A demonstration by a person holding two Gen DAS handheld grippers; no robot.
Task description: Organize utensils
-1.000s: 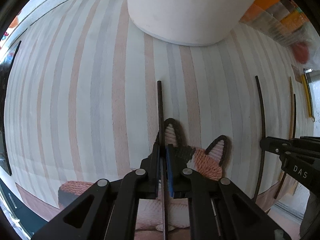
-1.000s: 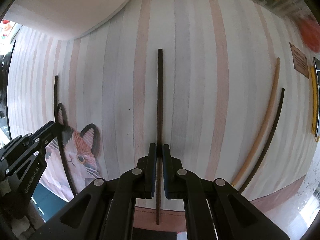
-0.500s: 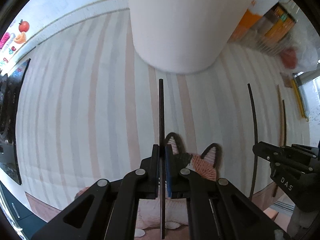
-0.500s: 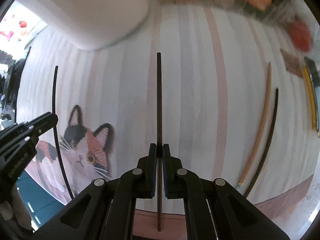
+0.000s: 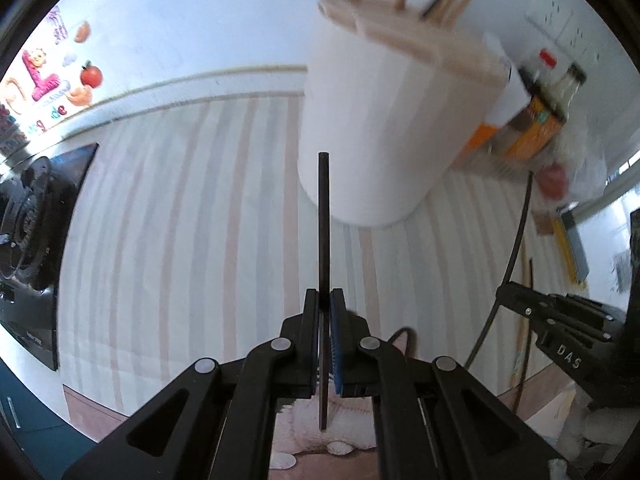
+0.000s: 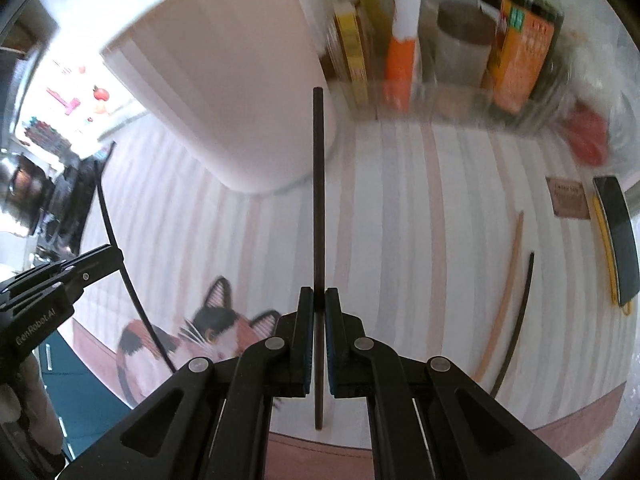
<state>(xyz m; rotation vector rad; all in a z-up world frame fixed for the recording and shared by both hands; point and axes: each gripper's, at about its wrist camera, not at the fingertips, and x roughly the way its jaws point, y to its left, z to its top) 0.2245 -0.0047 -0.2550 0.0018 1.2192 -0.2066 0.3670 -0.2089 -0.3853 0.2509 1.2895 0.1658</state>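
Left gripper (image 5: 325,308): jaws closed, pads clamped on a thin dark chopstick (image 5: 324,232) that runs straight out ahead between the fingers. Gripper pitched steeply downward. Right gripper (image 6: 316,304): jaws closed likewise, gripping a second dark chopstick (image 6: 318,200) along its centreline, also angled steeply down. Each gripper appears at the edge of the other's view, side by side and apart. Part of a hand (image 6: 16,392) shows behind the left gripper.

A striped mat (image 6: 400,240) with a calico cat print (image 6: 208,332) covers the tabletop. On it stand a white cylindrical holder (image 6: 240,92) and, lying side by side at the right, a tan chopstick (image 6: 502,300) and a dark chopstick (image 6: 516,320).
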